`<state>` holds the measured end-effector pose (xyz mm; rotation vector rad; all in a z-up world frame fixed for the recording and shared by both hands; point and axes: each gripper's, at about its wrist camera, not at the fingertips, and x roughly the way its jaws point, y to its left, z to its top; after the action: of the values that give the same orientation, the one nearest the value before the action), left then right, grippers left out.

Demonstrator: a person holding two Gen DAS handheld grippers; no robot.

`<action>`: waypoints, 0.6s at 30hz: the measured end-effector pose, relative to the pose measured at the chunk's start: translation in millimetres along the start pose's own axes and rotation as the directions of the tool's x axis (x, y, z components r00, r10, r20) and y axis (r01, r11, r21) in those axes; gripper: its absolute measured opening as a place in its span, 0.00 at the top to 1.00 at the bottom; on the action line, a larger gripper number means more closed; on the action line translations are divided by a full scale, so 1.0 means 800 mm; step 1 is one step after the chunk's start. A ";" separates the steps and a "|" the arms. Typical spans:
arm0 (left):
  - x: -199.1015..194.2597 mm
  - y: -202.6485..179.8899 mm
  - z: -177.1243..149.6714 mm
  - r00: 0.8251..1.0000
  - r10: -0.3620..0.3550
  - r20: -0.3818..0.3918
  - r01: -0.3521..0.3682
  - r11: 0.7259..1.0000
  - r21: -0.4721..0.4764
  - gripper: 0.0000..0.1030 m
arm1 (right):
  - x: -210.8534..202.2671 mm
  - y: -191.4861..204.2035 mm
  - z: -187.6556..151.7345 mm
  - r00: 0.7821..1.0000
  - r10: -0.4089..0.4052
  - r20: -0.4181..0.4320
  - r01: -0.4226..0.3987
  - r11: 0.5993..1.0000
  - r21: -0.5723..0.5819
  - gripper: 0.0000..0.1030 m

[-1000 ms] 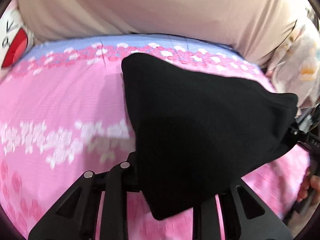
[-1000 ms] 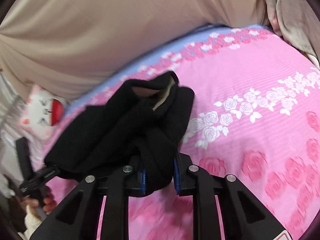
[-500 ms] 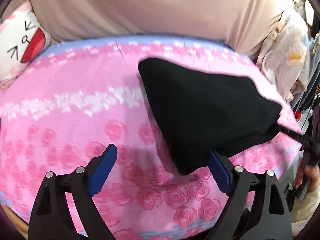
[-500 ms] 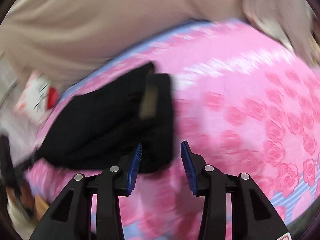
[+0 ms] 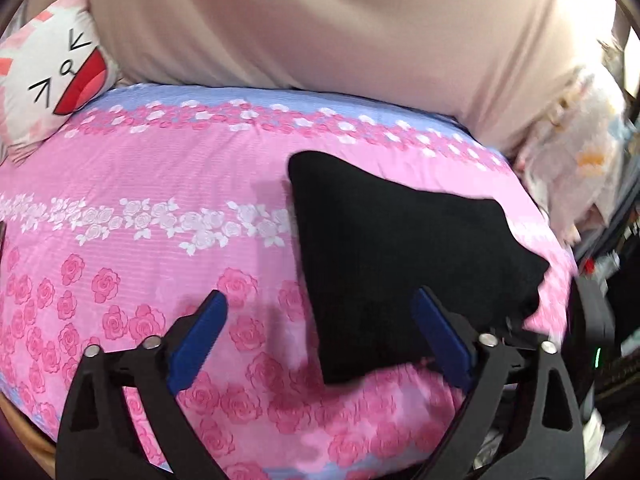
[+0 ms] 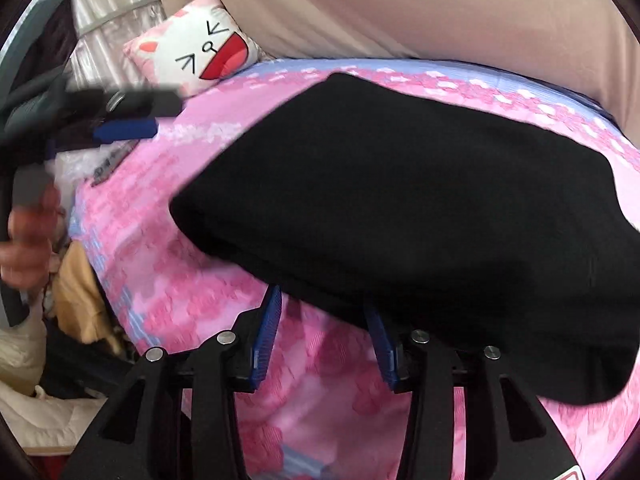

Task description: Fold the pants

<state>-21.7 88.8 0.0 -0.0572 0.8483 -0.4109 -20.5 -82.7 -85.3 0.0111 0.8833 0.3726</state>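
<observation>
While both grippers gape, pants (image 5: 400, 264) lie folded.

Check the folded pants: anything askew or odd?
The folded black fabric pants lie unevenly on the pink rose-print bedspread: tapered, with a ragged stepped right edge. Both claws are open, released.

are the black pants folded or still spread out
Folded: the black fabric pants lie as one compact slab on the pink rose-print bedsheet, no legs trailing.
</observation>
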 end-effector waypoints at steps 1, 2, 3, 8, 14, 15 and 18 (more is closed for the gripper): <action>0.000 -0.003 -0.006 1.000 -0.015 -0.018 0.015 1.000 0.020 0.07 | -0.006 -0.002 0.007 0.999 0.033 0.000 -0.033 0.999 0.024 0.59; 0.003 -0.007 -0.014 0.998 -0.044 -0.053 0.046 0.998 0.044 0.07 | -0.014 -0.007 0.012 0.997 0.073 0.011 -0.074 0.996 0.056 0.59; 0.007 -0.011 -0.019 0.995 -0.065 -0.075 0.069 0.996 0.057 0.07 | -0.023 -0.016 0.025 0.991 0.130 0.040 -0.133 0.986 0.099 0.59; 0.043 -0.022 -0.034 0.987 -0.092 -0.133 0.099 0.994 0.045 0.07 | -0.026 -0.031 0.071 0.972 0.218 0.083 -0.230 0.956 0.182 0.59; 0.073 0.029 -0.009 0.984 -0.104 -0.144 0.075 0.978 -0.194 0.06 | -0.022 -0.029 0.062 0.969 0.233 0.081 -0.244 0.958 0.155 0.59; 0.074 0.033 -0.007 0.983 -0.112 -0.148 0.080 0.975 -0.205 0.06 | -0.023 -0.016 0.053 0.976 0.210 0.056 -0.214 0.975 0.066 0.59; 0.070 0.033 0.001 0.984 -0.099 -0.148 0.072 0.981 -0.179 0.06 | -0.019 0.018 0.029 0.990 0.141 -0.026 -0.143 0.978 -0.153 0.59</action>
<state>20.4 92.3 -45.4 -0.2254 1.0376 -0.4262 -16.2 -70.6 -56.9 -0.0722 0.8692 0.5749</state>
